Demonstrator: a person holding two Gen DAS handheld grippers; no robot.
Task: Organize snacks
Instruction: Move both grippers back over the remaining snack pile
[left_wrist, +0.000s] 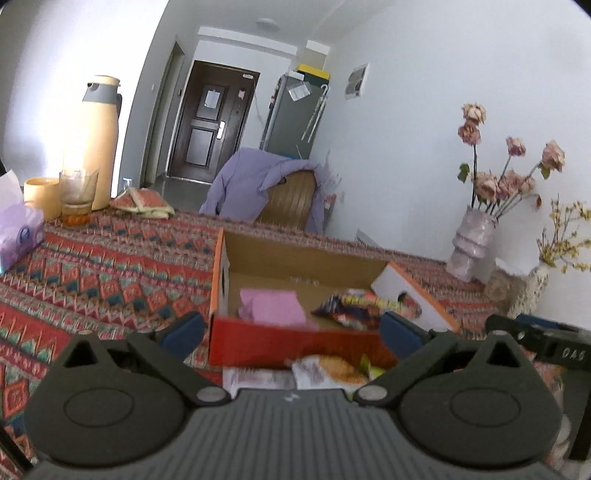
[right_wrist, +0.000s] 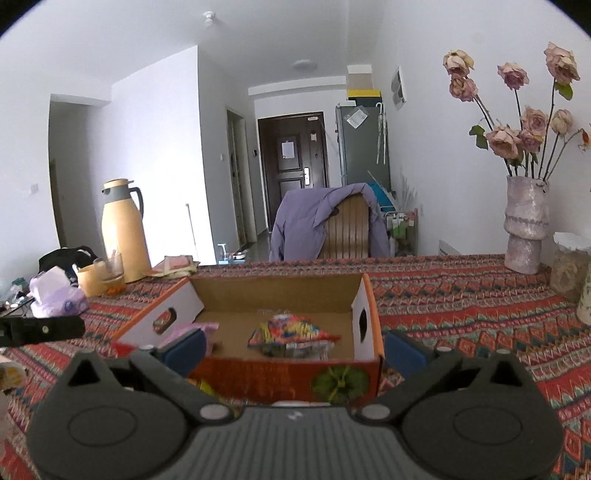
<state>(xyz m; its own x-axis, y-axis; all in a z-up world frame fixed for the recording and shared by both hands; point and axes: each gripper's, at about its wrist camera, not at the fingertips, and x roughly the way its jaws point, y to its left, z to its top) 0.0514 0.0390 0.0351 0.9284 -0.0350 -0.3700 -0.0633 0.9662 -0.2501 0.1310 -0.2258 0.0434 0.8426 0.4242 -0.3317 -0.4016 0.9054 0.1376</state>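
Snacks sit inside the open cardboard box (right_wrist: 280, 291) on the patterned tabletop (right_wrist: 461, 295): a colourful packet (right_wrist: 291, 332) mid-floor, a pink packet (left_wrist: 273, 304) at its left. Both the left hand-held gripper (left_wrist: 291, 328) and right hand-held gripper (right_wrist: 295, 349) hang before it, jaws spread, empty.

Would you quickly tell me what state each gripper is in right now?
Left gripper: open, holding nothing, just short of the cardboard box.
Right gripper: open, holding nothing, at the near end of the same box.
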